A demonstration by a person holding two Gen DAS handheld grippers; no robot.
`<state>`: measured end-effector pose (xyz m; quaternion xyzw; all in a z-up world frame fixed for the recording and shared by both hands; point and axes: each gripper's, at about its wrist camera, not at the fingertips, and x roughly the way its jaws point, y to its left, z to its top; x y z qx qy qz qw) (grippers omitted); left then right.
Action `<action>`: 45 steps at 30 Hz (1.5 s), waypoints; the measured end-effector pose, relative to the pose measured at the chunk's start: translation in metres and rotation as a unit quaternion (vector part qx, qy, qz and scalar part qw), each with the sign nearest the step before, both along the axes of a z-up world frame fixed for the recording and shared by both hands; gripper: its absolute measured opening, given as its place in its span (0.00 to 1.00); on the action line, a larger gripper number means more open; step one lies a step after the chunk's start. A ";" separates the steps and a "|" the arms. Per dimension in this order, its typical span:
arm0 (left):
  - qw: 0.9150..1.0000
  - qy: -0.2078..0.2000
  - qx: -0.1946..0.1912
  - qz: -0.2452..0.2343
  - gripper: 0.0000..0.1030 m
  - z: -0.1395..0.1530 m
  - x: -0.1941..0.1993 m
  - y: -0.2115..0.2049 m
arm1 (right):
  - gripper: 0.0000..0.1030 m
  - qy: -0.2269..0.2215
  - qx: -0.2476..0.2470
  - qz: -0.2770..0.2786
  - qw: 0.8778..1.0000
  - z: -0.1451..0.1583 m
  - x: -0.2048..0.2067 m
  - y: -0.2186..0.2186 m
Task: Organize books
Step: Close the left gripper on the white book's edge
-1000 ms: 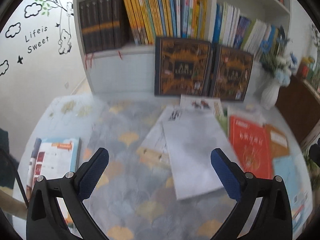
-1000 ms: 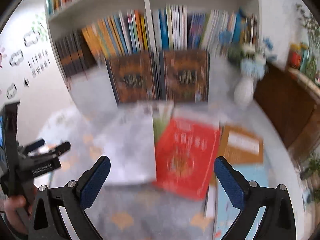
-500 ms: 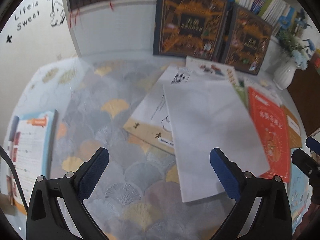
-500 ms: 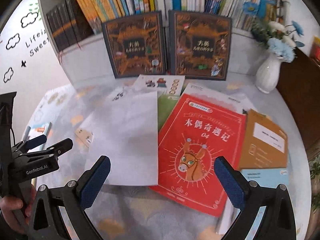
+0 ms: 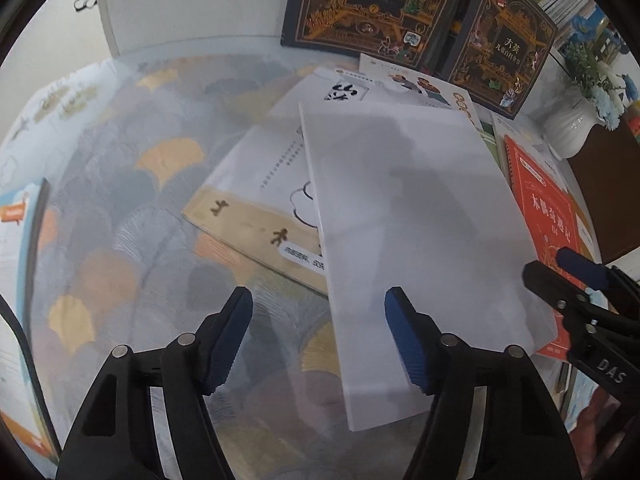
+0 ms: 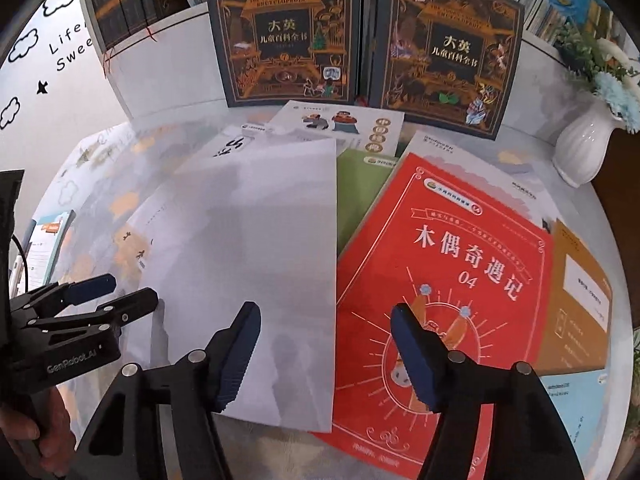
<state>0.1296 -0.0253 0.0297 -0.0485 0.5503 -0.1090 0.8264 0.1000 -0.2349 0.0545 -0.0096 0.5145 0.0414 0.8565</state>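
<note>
A: Status of white book (image 5: pixel 404 216)?
B: Flat on the table (image 5: pixel 120 208), overlapping the red book (image 6: pixel 436 264). Thin, light, floppy; grip its near edge.
A: Tools?
B: Left gripper (image 5: pixel 318 336) and right gripper (image 6: pixel 324 346): jaws just narrowed, half-open, empty.

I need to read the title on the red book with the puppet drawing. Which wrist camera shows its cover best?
The right wrist view: the red book lies nearly whole and upright, title and number legible, only its lower part crossed by gripper fingers. The left wrist view shows the red book as a narrow, distorted strip at the edge, partly under the plain white book.
</note>
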 end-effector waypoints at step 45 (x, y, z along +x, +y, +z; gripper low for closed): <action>0.996 0.001 -0.021 0.086 0.69 -0.005 -0.005 0.031 | 0.60 0.028 0.004 0.001 1.000 -0.020 0.006 0.012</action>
